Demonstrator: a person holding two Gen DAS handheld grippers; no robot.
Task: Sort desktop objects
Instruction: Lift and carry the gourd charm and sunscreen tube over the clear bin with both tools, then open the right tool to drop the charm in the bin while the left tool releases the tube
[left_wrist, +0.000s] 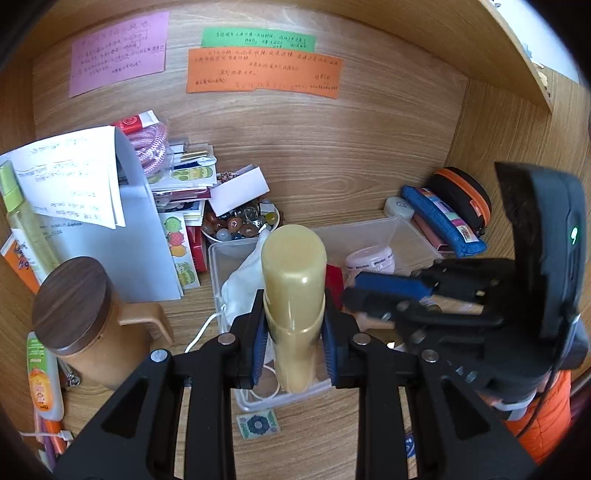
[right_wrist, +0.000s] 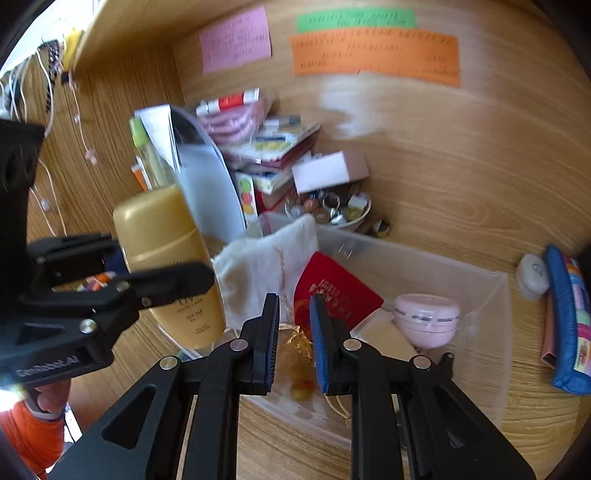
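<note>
One bottle (left_wrist: 293, 295), a golden sunscreen with a rounded cap, was what the left gripper (left_wrist: 294, 332) had hold of, seen from the left wrist. Both fingers (left_wrist: 258, 345) were pressed on the body just under the cap's shoulder, closed as far as the plastic let them. It hung over the near end of the clear bin (left_wrist: 391, 229), its cap pointing away from the camera and its long axis running along the fingers. It looked like a light, stiff plastic thing with a glossy skin, so I judged it could slip if the grip eased; the waist below the cap seemed the sensible place to hold. The right gripper (left_wrist: 373, 295) reached in from the right over the bin.

From the right wrist, the bottle (right_wrist: 170, 266) stood nearly upright, cap up and leaning slightly left, held above the surface (right_wrist: 461, 166) at the bin's left edge. The left gripper (right_wrist: 147, 273) clamped it across the middle. The right gripper (right_wrist: 294, 339) hung over the bin (right_wrist: 498, 295) with its fingers (right_wrist: 273, 332) a little apart and nothing between them; below lay a white pouch (right_wrist: 258, 273), a red booklet (right_wrist: 336, 291) and a pink jar (right_wrist: 426, 319).
</note>
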